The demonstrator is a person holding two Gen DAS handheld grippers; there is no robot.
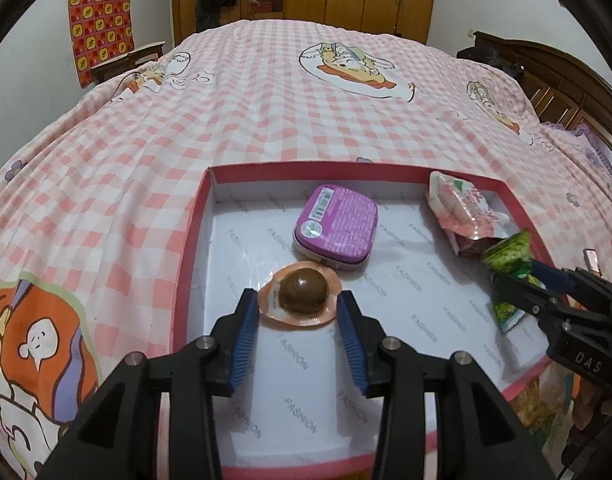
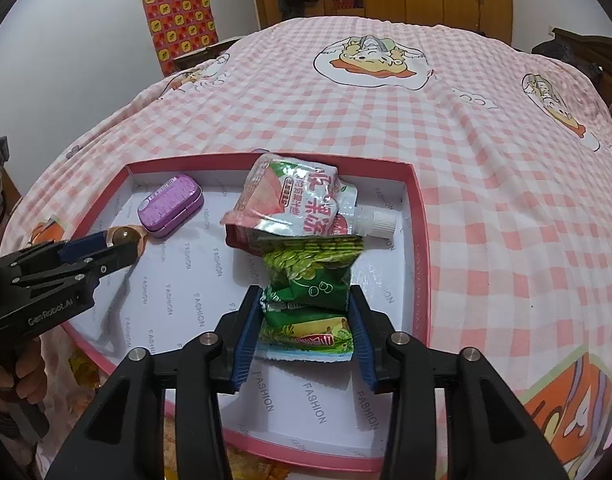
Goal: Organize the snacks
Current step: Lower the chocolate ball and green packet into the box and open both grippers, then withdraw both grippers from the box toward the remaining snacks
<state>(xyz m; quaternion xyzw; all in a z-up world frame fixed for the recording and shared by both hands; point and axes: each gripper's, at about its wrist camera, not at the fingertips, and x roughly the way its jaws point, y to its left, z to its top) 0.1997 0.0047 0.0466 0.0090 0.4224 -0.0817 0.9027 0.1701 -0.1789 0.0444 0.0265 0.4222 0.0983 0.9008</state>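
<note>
Pink-rimmed tray (image 2: 420,240) on the bed holds all snacks. Right gripper (image 2: 306,312), jaws clamped on the green packet (image 2: 310,280), tray's 4 o'clock. Left gripper (image 1: 297,312), jaws apart, flanks the jelly cup (image 1: 301,294) at 8 o'clock.

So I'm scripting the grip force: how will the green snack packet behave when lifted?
The green snack packet is already crumpled between the right gripper fingers, so it's probably floppy and light. Its glossy film looks slippery, so it might sag or slide.
</note>
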